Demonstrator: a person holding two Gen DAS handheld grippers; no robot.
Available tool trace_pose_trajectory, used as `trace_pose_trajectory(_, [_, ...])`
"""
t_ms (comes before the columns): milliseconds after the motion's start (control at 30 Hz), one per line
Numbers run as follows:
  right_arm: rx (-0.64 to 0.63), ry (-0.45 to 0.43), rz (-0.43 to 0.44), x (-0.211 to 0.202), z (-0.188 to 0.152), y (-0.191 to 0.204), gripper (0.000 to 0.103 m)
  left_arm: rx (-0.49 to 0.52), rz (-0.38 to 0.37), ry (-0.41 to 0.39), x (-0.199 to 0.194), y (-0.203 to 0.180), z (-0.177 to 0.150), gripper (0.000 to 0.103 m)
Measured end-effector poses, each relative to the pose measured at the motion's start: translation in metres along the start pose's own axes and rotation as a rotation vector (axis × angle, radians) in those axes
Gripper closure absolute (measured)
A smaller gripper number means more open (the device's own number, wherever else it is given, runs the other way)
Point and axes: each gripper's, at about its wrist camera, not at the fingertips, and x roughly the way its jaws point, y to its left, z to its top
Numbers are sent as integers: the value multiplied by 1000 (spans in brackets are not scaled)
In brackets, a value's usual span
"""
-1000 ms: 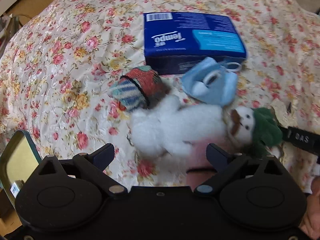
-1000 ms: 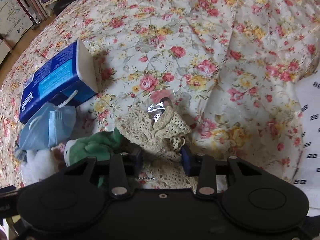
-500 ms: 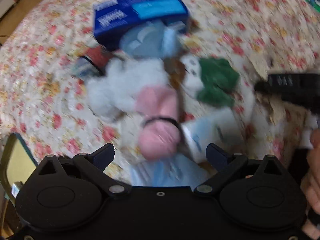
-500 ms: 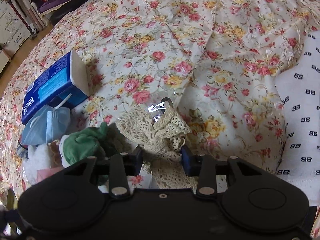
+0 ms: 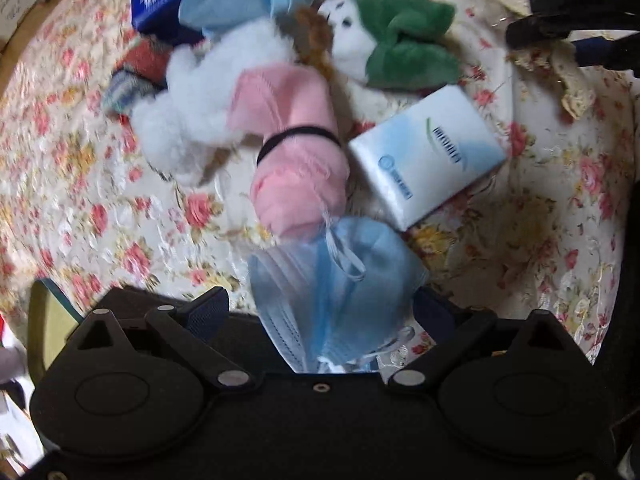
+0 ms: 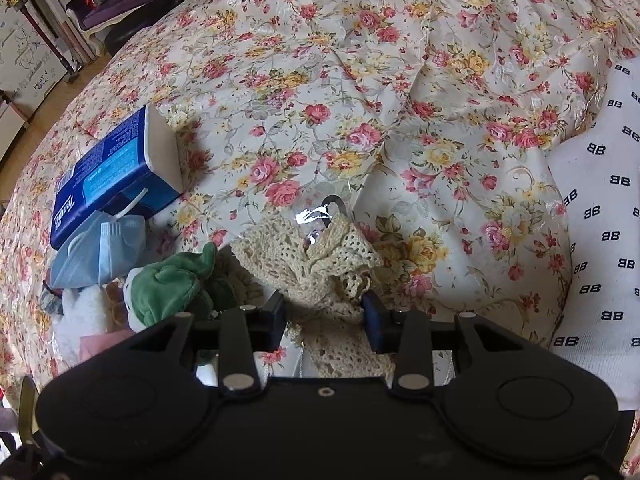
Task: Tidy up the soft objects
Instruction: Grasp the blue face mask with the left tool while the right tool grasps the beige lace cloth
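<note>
On the floral bedspread (image 5: 80,184) lies a heap of soft things: a pink cloth roll (image 5: 296,136) with a black band, a white plush toy (image 5: 200,88) with a green hat (image 5: 404,40), a white tissue pack (image 5: 428,152) and a knitted striped piece (image 5: 132,72). My left gripper (image 5: 320,312) points down, open, with a light blue face mask (image 5: 332,280) lying between its fingers, untouched by the pads. My right gripper (image 6: 324,316) is shut on a cream crochet cloth (image 6: 332,268), lifted beside the green hat (image 6: 172,284).
A dark blue tissue box (image 6: 112,176) lies at the far left with a second blue mask (image 6: 100,252) against it. A white cloth printed with black letters (image 6: 600,240) covers the right. Furniture and wooden floor (image 6: 60,40) show beyond the bed's far edge.
My left gripper has travelled across the heap and rolled, from over the white plush to over the near blue mask. My right gripper still holds the crochet cloth and has shifted only slightly.
</note>
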Motion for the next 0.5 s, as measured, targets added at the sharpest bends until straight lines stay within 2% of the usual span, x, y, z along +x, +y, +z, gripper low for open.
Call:
trace_pose_trajectory(67, [-6, 1, -2, 1, 0, 1, 66, -12, -10, 4, 3, 2, 1, 12])
trace_pose_trajectory(200, [-21, -5, -6, 0, -1, 5, 66, -40, -65, 23, 2, 7, 2, 34])
trace_pose_trajectory(233, [-24, -8, -8, 0, -1, 5, 66, -44, -65, 18, 0, 8, 3, 36])
trace_pose_trajectory(300, [-30, -10, -7, -2, -2, 7, 66, -51, -59, 9, -5, 11, 3, 47])
trace_pose_trajectory(400, [-38, -14, -5, -4, -4, 8, 66, -87, -103, 10, -15, 23, 2, 48])
trace_pose_trajectory(500, [-56, -33, -10, -12, -6, 12, 66, -113, -125, -30, -34, 37, -2, 48])
